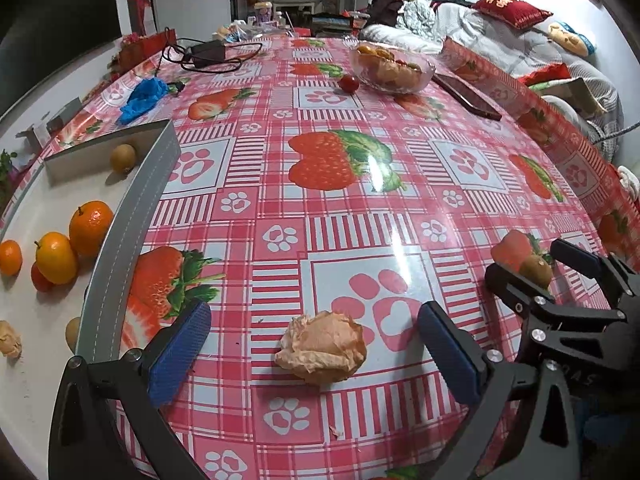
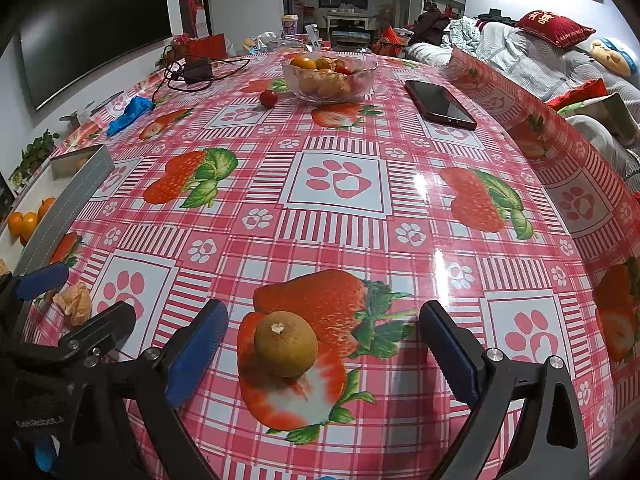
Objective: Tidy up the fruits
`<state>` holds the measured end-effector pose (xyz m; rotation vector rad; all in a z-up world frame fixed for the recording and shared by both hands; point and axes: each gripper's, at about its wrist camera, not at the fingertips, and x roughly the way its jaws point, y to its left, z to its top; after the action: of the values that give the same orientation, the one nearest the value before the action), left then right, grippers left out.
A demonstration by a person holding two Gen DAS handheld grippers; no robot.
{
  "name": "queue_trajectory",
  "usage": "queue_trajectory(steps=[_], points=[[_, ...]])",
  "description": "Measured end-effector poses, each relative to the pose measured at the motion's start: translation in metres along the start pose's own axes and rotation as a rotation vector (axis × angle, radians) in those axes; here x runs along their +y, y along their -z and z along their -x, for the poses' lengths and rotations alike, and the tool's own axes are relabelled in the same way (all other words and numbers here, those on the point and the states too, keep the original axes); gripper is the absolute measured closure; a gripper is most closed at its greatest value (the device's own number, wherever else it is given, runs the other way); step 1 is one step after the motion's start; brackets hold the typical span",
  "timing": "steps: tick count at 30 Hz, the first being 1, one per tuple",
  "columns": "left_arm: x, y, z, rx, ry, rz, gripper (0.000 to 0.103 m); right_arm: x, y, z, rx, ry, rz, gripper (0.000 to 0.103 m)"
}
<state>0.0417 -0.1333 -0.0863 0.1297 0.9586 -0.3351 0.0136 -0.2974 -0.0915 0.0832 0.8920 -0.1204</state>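
Observation:
My left gripper (image 1: 316,350) is open, its blue pads either side of a crumpled piece of orange peel (image 1: 322,347) on the tablecloth. My right gripper (image 2: 324,352) is open around a brown kiwi-like fruit (image 2: 286,343), not touching it; the fruit also shows in the left wrist view (image 1: 536,269). A white tray (image 1: 24,384) with a grey rim at the left holds oranges (image 1: 90,226), a small red fruit (image 1: 40,278) and a brown fruit (image 1: 123,158). A glass bowl (image 2: 329,73) of fruit stands at the far side, with a cherry tomato (image 2: 268,98) beside it.
A phone (image 2: 440,105) lies right of the bowl. A blue cloth-like item (image 2: 130,114) and a black charger with cables (image 2: 196,70) lie at the far left. A sofa with cushions runs along the table's right edge.

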Motion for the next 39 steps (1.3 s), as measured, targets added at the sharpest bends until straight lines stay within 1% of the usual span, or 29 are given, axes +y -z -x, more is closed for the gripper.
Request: queue_trajectory(steps=[8, 34, 39], points=[[-0.0015, -0.0039, -0.0030, 0.048, -0.006, -0.012, 0.000, -0.0002, -0.0004, -0.0004, -0.001, 0.000, 0.000, 0.005], [-0.0007, -0.0009, -0.0001, 0.030, -0.016, -0.011, 0.000, 0.0005, -0.0005, -0.0005, -0.002, 0.002, 0.001, 0.004], [-0.0005, -0.0026, -0.0001, 0.055, -0.030, -0.002, 0.002, 0.0001, -0.0001, -0.0004, 0.002, 0.007, -0.002, 0.005]])
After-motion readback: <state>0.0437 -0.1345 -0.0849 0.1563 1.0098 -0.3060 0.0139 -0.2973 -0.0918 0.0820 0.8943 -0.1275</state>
